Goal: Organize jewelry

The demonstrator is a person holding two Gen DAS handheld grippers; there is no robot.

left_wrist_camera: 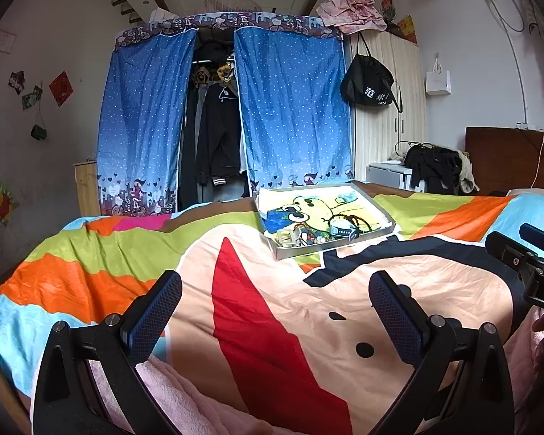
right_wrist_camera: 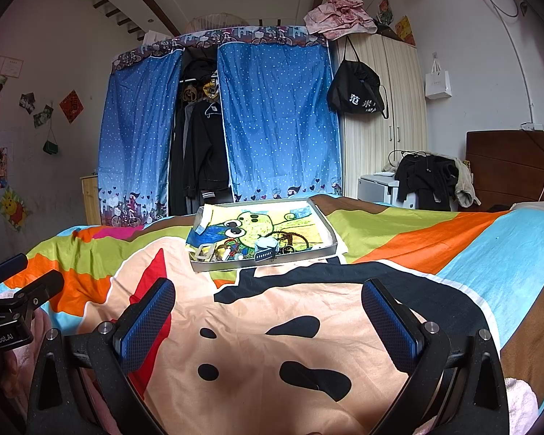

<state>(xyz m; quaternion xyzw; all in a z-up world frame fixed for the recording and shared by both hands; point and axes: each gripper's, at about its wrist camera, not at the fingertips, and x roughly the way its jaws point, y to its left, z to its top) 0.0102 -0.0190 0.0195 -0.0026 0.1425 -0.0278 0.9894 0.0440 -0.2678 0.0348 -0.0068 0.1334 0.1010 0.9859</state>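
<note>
Seemingly kept clear of the work, both the left gripper [left_wrist_camera: 275, 311] and right gripper [right_wrist_camera: 268, 311] gape empty at lower frame, while jewelry [right_wrist_camera: 250, 248] huddles along the tray [right_wrist_camera: 330, 232] front rim at centre.

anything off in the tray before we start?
Yes: the jewelry is heaped in a tangle against the near edge of the tray, with beads, a watch and a buckle overlapping, and the rest of the tray bare. No spill onto the bedspread.

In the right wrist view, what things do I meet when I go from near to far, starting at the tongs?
Right tongs, open → colourful bedspread → grey tray holding the jewelry → blue dotted curtain of the wardrobe behind the bed.
</note>
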